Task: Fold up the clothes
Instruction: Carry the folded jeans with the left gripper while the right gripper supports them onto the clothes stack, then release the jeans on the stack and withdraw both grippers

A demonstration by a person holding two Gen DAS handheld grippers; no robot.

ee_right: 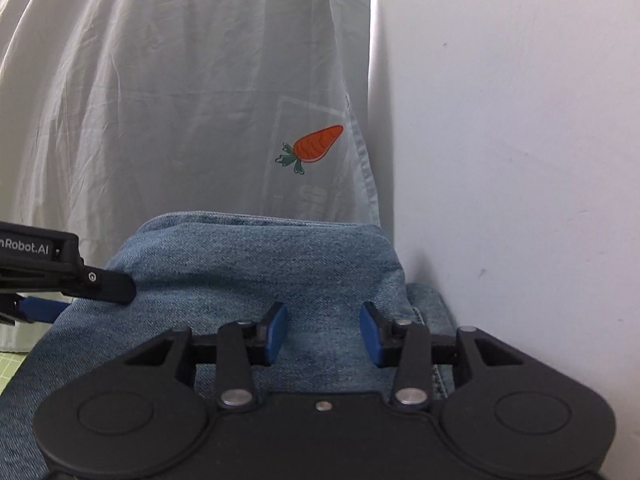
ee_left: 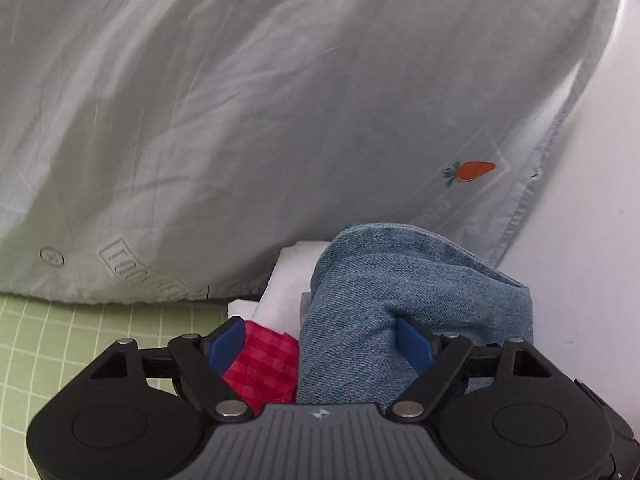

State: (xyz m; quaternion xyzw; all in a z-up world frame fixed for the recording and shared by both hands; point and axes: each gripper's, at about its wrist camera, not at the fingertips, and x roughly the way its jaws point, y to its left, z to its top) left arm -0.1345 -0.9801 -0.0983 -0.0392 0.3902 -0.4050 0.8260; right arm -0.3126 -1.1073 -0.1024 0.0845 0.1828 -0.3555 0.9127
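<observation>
While our left gripper (ee_left: 318, 344) stands with its jaws spread wide around a bunched fold of the denim garment (ee_left: 400, 300), not yet pinched, we also see a red checked cloth (ee_left: 264, 364) and something white (ee_left: 292, 280) crowding in beside the left pad. Over on our right gripper (ee_right: 323, 334), the jaws are apart too, with flat denim lying between and beneath them; nothing is clamped there either.

Moving outward, the denim sits at the near edge of a pale grey shirt (ee_right: 180, 120) with a carrot print (ee_right: 314, 148), spread across the bench (ee_right: 520, 140). A green grid mat (ee_left: 48, 352) peeks out at the near left.

Now the risk, as we judge it: if the left jaws close here, they could trap the red cloth along with the denim and drag both. The fold looks thick, so a shallow bite may slip out mid-lift. And with the denim lying on the shirt's hem, pulling it could ruck up the shirt underneath.
</observation>
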